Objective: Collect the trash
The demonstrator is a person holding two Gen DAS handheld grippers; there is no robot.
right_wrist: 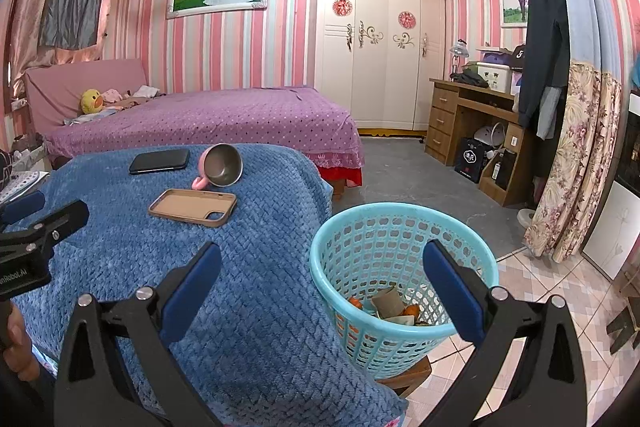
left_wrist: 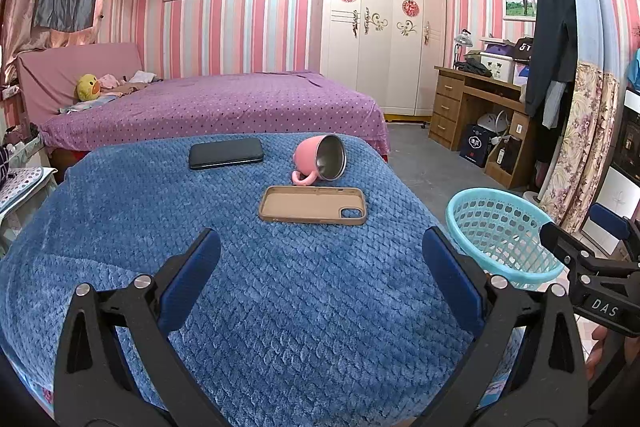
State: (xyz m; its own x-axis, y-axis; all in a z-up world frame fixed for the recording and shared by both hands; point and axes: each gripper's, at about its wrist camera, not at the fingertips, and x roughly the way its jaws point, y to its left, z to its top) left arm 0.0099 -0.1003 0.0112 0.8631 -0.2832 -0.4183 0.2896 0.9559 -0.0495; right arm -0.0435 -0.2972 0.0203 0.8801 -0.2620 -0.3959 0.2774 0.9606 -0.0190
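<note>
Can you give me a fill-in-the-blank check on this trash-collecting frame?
1. The pink mug lies on its ____.
2. The tan phone case rests on the ____ blanket.
3. Trash already sits inside the turquoise ____.
4. The jaws of the left gripper and the right gripper both stand ____.

Answers: side; blue; basket; open

Right gripper (right_wrist: 322,285) is seen wide open at lower centre. Scraps (right_wrist: 390,305) are held in a turquoise basket (right_wrist: 400,215) at lower right. A mug (right_wrist: 222,165) is tipped on the blue blanket (right_wrist: 260,267), left.
</note>
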